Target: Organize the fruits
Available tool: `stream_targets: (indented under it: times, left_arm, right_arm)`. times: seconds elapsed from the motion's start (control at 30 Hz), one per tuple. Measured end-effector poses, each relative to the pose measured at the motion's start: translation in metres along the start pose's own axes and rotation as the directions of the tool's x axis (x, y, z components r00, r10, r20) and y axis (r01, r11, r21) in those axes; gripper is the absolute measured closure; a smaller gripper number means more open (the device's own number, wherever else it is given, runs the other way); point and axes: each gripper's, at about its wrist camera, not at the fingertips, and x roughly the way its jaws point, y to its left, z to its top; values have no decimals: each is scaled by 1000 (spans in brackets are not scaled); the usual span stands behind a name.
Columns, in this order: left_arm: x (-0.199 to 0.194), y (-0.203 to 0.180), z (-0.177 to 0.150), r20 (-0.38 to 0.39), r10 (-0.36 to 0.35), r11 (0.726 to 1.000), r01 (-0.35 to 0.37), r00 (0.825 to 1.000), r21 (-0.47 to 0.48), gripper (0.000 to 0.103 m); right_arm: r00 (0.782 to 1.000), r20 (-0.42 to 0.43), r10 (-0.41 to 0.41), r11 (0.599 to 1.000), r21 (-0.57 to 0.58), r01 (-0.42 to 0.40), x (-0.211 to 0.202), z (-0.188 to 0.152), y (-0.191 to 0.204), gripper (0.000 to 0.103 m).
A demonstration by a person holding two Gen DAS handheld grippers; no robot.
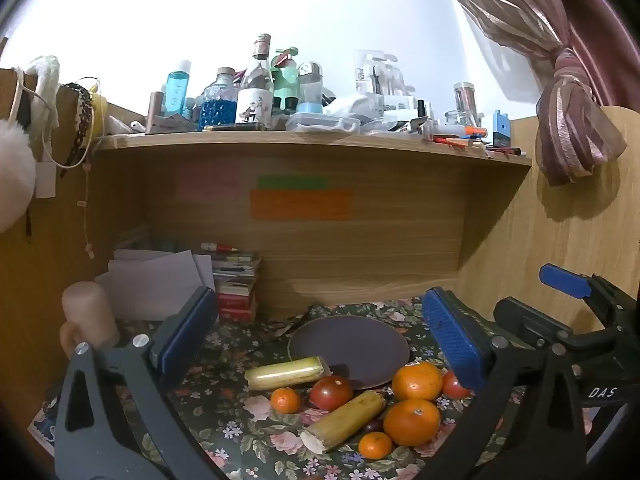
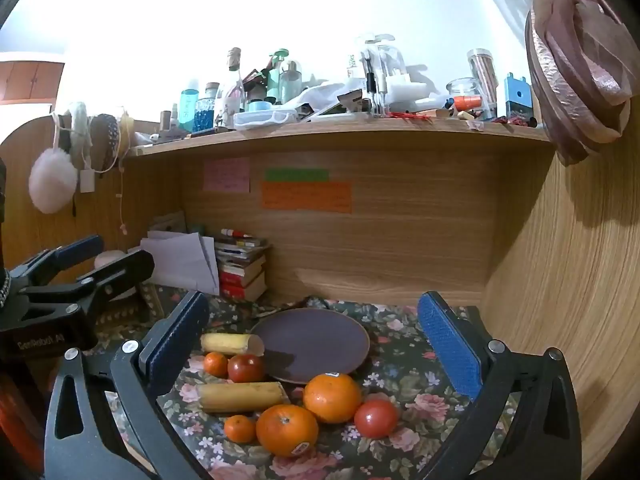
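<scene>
A dark brown plate (image 1: 352, 344) (image 2: 316, 340) lies empty on the floral cloth. In front of it lie two large oranges (image 1: 412, 421) (image 2: 286, 429) (image 2: 332, 397), two small mandarins (image 1: 285, 400) (image 2: 240, 428), two tomatoes (image 1: 331, 392) (image 2: 376, 418) and two yellow cane pieces (image 1: 285, 372) (image 2: 240, 396). My left gripper (image 1: 320, 336) is open and empty above the fruit. My right gripper (image 2: 316, 336) is open and empty above the fruit; it also shows at the right of the left wrist view (image 1: 568, 292).
A stack of books (image 2: 242, 268) and loose papers (image 2: 180, 260) stand at the back left. A beige cylinder (image 1: 86, 316) stands at the left. A wooden shelf (image 1: 312, 142) crowded with bottles hangs overhead. Wooden walls close the back and right.
</scene>
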Motion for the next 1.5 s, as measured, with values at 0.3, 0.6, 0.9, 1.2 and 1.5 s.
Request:
stream_targets:
  times: [0.3, 0.6, 0.9, 1.2, 1.5]
  left_arm:
    - [1, 4, 2, -1, -12, 1000, 12, 1000, -10, 0]
    - [1, 6, 4, 5, -12, 1000, 12, 1000, -17, 0]
    - [0, 1, 4, 10, -11, 1000, 11, 1000, -10, 0]
    - [1, 0, 4, 9, -10, 1000, 10, 1000, -15, 0]
    - [3, 3, 3, 6, -11, 1000, 11, 1000, -25, 0]
  right_arm:
    - [1000, 4, -1, 1000, -3, 1, 0, -1, 0, 0]
    - [1000, 6, -5, 1000, 3, 5, 0, -1, -1, 0]
    - [1000, 9, -6, 1000, 7, 6, 0, 0, -4, 0]
    - [1000, 15, 0, 1000, 14, 0, -1, 1, -4, 0]
    - [1000, 18, 4, 1000, 16, -5, 0, 2, -2, 0]
